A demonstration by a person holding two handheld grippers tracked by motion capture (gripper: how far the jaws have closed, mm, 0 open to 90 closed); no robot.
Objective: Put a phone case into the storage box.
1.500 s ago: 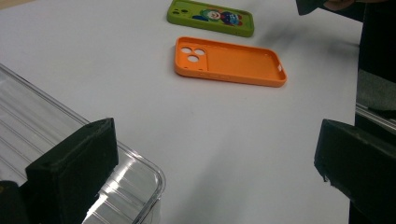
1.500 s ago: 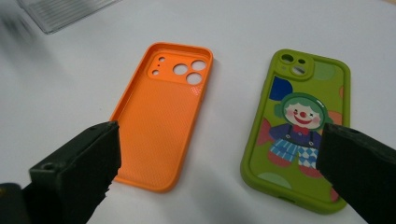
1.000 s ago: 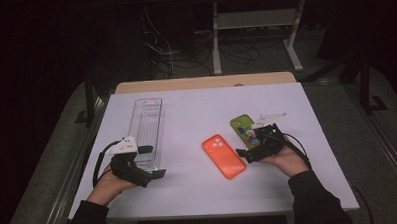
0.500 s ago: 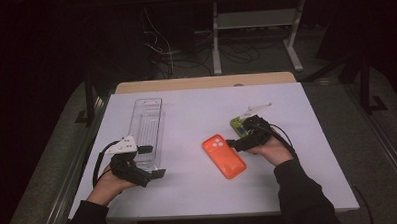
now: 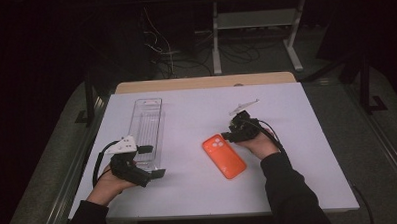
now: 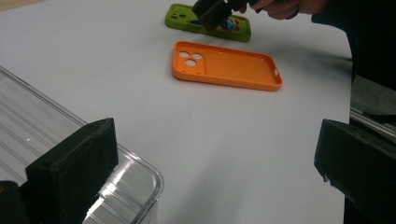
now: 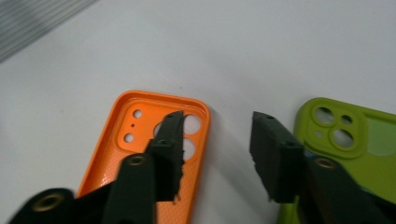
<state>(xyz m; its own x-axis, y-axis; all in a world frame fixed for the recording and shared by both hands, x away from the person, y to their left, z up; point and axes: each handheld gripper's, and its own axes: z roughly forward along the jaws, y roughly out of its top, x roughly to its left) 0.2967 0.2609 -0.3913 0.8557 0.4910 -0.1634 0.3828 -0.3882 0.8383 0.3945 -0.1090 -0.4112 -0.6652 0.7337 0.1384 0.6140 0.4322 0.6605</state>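
- Fingers of R gripper (image 7: pixel 217 154): part-spread, have just been closing; one finger (image 7: pixel 169 154) sits inside the orange phone case (image 7: pixel 140 140), over its camera-hole end, the other stands outside the case's long rim, w/ the rim wall in the gap between them. Pads not pressing yet, so no grip so far.
- Green phone case (image 7: pixel 355 154) lies just beyond the outer finger, flat on the white table (image 5: pixel 297 118), beside the orange one but apart from it.
- High view: R gripper (image 5: pixel 239 130) sits at the orange case's (image 5: pixel 224 156) far end, hand behind it.
- L gripper (image 5: pixel 138 169) fingers: spread wide, nothing between them; near finger (image 6: pixel 74 163) is next to the corner of the clear tray (image 6: pixel 135 182). From here the orange case (image 6: pixel 226 70) is well ahead, green case (image 6: pixel 205 21) further off.
- Step in hand, as I read it: pinching the orange case by its side rim, prob. to lift it & carry it toward the tray.
- Next move calls for: finish closing on the rim wall, keep the inner finger low enough to catch the lip, then lift w/o dragging into the green case. Thin soft rim could slip or flex, so a firm squeeze needed.
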